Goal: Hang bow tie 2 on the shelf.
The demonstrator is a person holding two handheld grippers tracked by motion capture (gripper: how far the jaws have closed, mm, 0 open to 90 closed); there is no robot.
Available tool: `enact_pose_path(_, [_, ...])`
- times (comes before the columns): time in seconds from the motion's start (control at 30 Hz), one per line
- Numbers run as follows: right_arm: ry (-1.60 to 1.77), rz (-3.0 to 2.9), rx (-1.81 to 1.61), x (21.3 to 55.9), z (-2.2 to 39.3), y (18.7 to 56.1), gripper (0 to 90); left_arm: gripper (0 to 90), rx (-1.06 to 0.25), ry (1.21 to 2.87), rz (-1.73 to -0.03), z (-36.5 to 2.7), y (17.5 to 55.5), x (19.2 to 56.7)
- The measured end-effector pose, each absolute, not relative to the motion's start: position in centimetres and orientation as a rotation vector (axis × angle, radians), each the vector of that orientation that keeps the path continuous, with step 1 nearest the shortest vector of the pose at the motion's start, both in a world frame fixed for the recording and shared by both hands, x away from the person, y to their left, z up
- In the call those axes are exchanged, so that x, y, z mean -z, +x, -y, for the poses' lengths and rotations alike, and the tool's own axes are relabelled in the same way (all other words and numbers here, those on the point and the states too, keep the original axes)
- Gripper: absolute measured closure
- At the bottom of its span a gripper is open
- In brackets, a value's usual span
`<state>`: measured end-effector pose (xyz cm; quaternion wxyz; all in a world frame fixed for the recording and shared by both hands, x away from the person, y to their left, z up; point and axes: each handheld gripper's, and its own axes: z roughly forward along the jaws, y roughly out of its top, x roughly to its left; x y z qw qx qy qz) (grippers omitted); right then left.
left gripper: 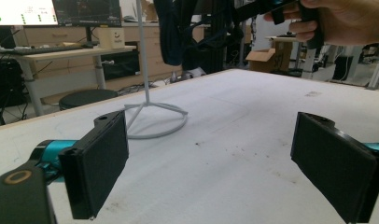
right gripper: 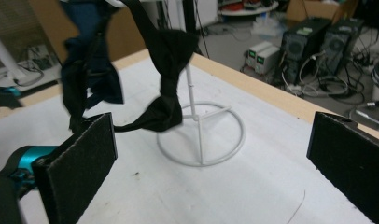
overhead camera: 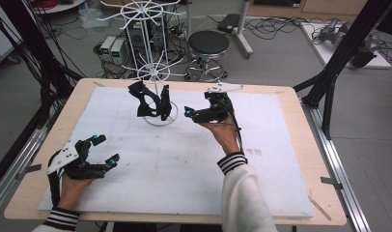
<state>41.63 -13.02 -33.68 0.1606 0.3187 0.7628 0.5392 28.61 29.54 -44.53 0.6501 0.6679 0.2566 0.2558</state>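
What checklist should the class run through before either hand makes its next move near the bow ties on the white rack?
1. Right tongs open, nothing between the pads: ok.
2. Left tongs open and empty: ok.
3. Black bow tie hanging on the white rack: ok.
4. Dark blue bow tie hanging too: ok.
5. How securely either bow tie is hooked: cannot tell.
6. Rack base flat on the white board: ok.

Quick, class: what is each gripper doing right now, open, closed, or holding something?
Left gripper: open, holding nothing, above the white board.
Right gripper: open, holding nothing, beside the black bow ties hanging on the white rack.
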Motion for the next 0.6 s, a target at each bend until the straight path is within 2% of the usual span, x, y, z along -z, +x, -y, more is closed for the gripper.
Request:
enact_pose_path(0.3, [0.79,-2.023,-1.586,33.9,18.4,35.9,0.7,11.7,-0.583,1.508,-0.586,-29.6,28.5,44.5])
enact_pose_path(0.6, [0.817,-1.836,-1.58,37.1,24.7,30.5,0.7,11.7,-0.59,1.501,-0.591,-29.4,28.4,44.7])
